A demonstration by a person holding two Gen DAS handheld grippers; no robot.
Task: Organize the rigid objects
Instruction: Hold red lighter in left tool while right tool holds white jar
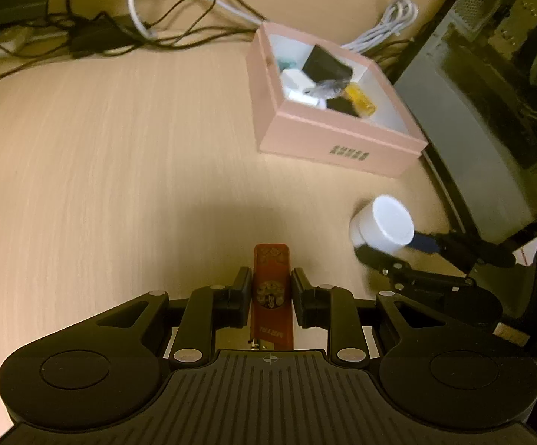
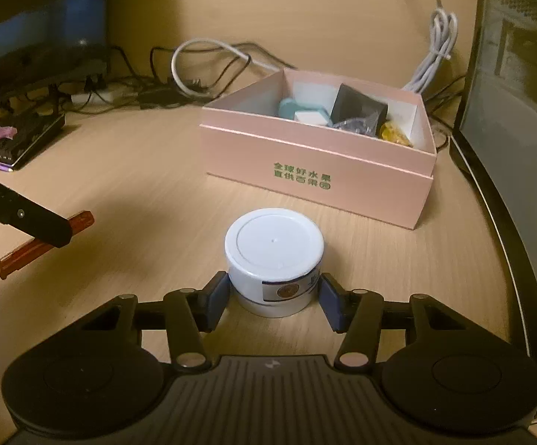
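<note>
Both grippers loaded over a pale wood-grain desk point(image 1: 120, 155).
The left gripper point(image 1: 270, 289) pinches a red lighter point(image 1: 271, 293); the right gripper point(image 2: 274, 296) clamps a white jar point(image 2: 274, 256). A pink box point(image 2: 316, 163) sits ahead, near cables point(image 1: 127, 29) and a monitor point(image 2: 42, 29).

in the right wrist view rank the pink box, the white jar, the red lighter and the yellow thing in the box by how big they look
1. pink box
2. white jar, though it sits nearest the camera, which inflates it
3. red lighter, partly hidden by the left gripper
4. yellow thing, mostly hidden behind the box wall
</note>
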